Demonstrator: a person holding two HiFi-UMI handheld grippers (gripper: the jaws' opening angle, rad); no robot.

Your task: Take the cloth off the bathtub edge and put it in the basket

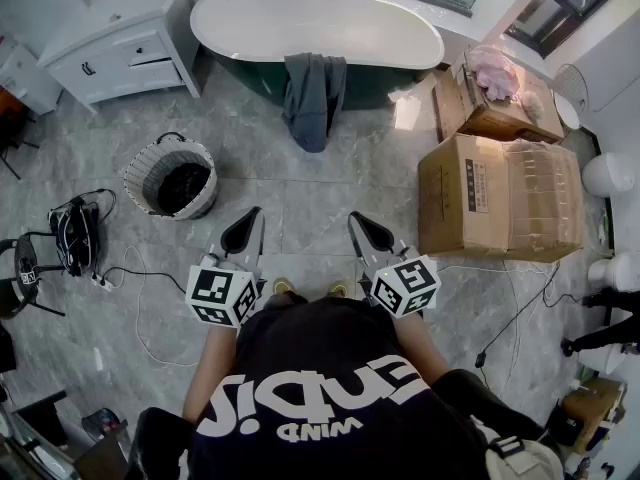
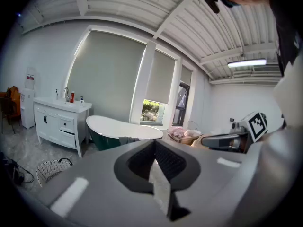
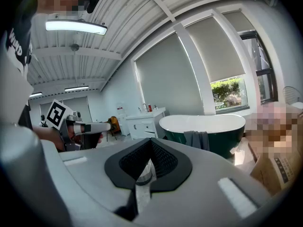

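Observation:
A dark grey cloth (image 1: 313,98) hangs over the near edge of the white bathtub (image 1: 310,18), its lower end reaching the floor; it also shows in the right gripper view as the cloth (image 3: 197,139) and faintly in the left gripper view as the cloth (image 2: 129,139). A round woven basket (image 1: 171,177) with a dark inside stands on the floor left of the cloth; the basket (image 2: 53,170) sits low left in the left gripper view. My left gripper (image 1: 240,234) and right gripper (image 1: 368,231) are held side by side well short of the tub, both shut and empty.
Large cardboard boxes (image 1: 500,195) stand on the right, one holding pink fabric (image 1: 495,71). A white vanity cabinet (image 1: 115,38) stands at the left of the tub. A black bag (image 1: 72,230) and cables (image 1: 125,283) lie on the floor at left. Grey tiles span the floor between me and the tub.

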